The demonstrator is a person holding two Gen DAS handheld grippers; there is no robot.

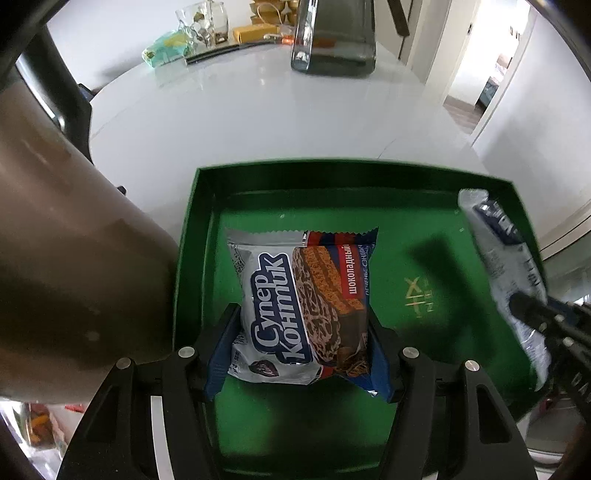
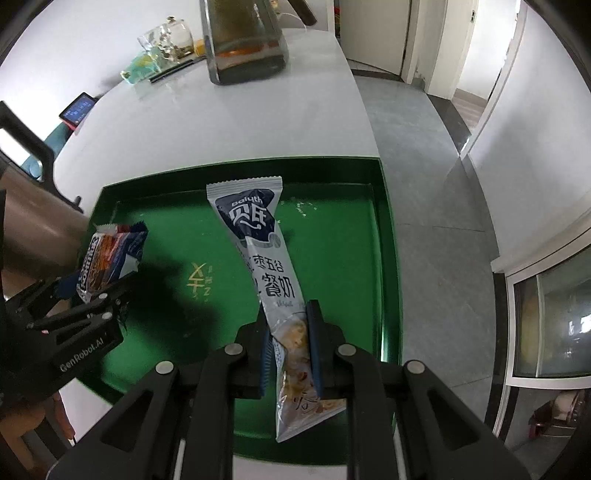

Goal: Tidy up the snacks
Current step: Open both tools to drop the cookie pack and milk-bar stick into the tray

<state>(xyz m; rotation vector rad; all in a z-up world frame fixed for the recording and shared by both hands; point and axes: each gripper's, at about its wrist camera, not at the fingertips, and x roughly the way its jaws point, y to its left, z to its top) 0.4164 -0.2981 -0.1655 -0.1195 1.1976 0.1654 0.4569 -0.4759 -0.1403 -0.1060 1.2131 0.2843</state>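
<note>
A green tray (image 1: pixel 199 221) (image 2: pixel 384 229) lies on the white table. My left gripper (image 1: pixel 299 343) is shut on a silver and blue chocolate sandwich-cookie packet (image 1: pixel 295 295), held above the tray's left half; in the right wrist view that packet (image 2: pixel 107 258) and the left gripper (image 2: pixel 99 291) show at the left. My right gripper (image 2: pixel 291 347) is shut on a long grey and white snack sachet (image 2: pixel 258 240) that points out over the tray's right half. From the left wrist camera the sachet (image 1: pixel 502 254) and the right gripper (image 1: pixel 532 314) appear at the right edge.
A tall glass jar (image 1: pixel 332 40) (image 2: pixel 243 40), clear glasses (image 1: pixel 203 22) (image 2: pixel 166 37), a teal packet (image 1: pixel 166 50) and yellow boxes (image 1: pixel 258 33) stand at the table's far side. A brown cylinder (image 1: pixel 66 266) stands close on the left. A phone (image 2: pixel 77 109) lies at the table's left edge.
</note>
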